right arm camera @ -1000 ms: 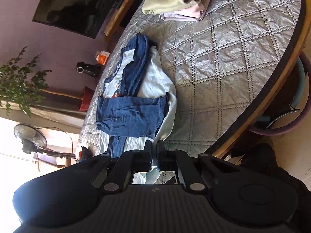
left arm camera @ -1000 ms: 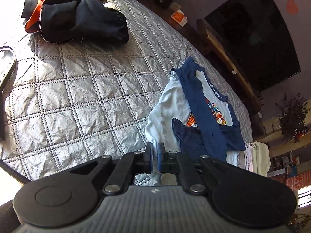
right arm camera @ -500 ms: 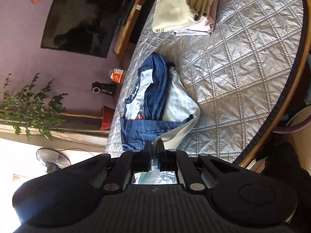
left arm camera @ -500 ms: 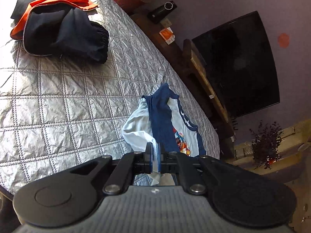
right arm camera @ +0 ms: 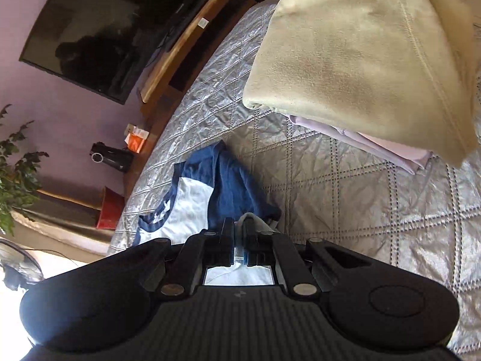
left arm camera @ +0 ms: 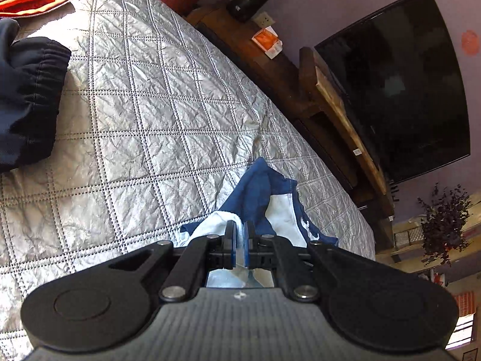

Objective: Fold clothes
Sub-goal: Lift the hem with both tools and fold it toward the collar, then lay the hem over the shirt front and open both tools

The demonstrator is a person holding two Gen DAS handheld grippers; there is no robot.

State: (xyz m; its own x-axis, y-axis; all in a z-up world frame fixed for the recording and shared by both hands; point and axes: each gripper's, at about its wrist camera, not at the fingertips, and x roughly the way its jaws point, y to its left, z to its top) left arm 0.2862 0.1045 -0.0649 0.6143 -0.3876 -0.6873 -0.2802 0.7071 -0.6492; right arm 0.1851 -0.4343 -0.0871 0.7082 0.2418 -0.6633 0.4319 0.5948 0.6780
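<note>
Quilted silver bedspread. Left wrist view: left gripper clamped on pale edge of the blue-white shirt. Right wrist view: right gripper opening, shirt hem between jaws; early release risks lopsided fold near folded stack.

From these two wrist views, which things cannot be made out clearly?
- Left wrist view: the shirt's near part is hidden behind the left gripper.
- Left wrist view: the dark jacket is cut off by the left edge.
- Right wrist view: the pink garment is mostly covered by the cream garment.
- Right wrist view: the shirt's print is hidden by the fold.
</note>
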